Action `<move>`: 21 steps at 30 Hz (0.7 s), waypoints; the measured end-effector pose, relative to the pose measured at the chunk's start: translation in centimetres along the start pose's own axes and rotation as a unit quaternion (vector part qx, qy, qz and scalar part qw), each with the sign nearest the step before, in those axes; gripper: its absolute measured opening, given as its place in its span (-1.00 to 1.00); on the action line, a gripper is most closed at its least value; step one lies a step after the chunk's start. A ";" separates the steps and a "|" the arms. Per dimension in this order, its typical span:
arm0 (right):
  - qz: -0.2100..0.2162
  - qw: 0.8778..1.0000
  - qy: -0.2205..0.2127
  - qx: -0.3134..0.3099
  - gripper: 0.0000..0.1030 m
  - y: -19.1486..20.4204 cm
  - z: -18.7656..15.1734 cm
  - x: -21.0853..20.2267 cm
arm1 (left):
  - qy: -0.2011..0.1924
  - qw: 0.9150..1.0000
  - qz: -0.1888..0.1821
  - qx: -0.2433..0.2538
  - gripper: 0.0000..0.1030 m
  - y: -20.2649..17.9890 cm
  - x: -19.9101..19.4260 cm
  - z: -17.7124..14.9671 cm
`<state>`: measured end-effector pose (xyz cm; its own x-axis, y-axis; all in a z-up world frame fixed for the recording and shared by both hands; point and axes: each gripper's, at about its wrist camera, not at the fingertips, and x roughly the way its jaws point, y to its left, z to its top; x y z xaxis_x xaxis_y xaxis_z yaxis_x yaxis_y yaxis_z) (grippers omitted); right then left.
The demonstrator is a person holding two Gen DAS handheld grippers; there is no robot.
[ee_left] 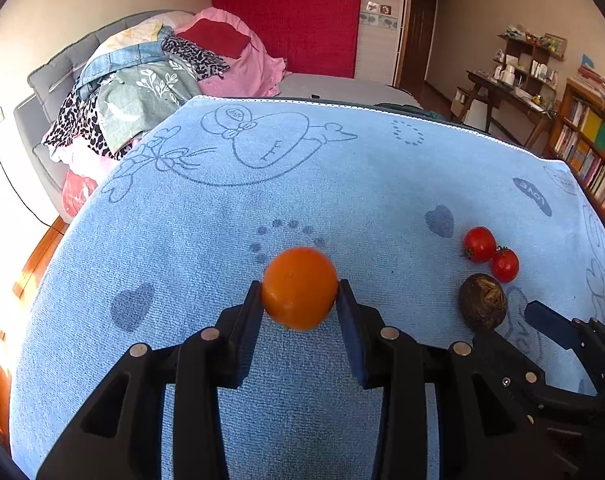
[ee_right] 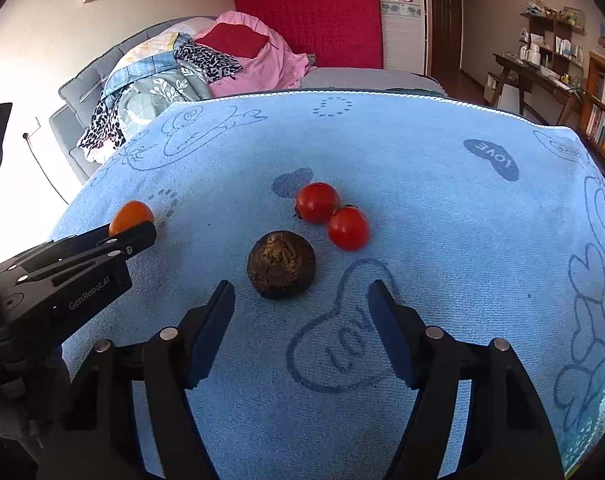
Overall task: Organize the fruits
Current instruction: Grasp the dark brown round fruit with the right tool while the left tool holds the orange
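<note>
Between the clenched left tool's (ee_left: 299,294) pads, the orange fruit (ee_left: 299,288); right tool (ee_right: 301,294) released.

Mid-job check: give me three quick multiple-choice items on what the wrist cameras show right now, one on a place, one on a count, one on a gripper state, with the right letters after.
1. Where is the dark brown fruit relative to the right gripper?
A. clamped between its fingers
B. on the blue towel just ahead of its fingertips
C. behind it, out of view

2. How many red tomatoes lie on the towel?
A. one
B. two
C. four

3. What is the left gripper doing?
A. shut on the orange fruit
B. open and empty
C. holding a tomato

Answers:
1 B, the fruit sits ahead of the open fingertips, untouched.
2 B, one tomato touches another.
3 A, both pads press the orange fruit's sides.
</note>
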<state>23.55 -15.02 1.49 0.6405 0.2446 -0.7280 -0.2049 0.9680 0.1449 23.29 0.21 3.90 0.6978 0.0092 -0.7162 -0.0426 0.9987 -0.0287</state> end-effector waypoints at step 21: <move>-0.002 1.000 0.005 -0.005 -0.21 0.7 0.0 0.5 | -0.007 1.000 -0.015 0.005 -0.27 -0.6 -0.5 -0.3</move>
<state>23.67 -14.23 1.22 0.6337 0.2408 -0.7352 -0.2106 0.9681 0.1356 22.76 -0.36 4.05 0.7085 -0.0206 -0.7054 -0.0137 0.9990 -0.0430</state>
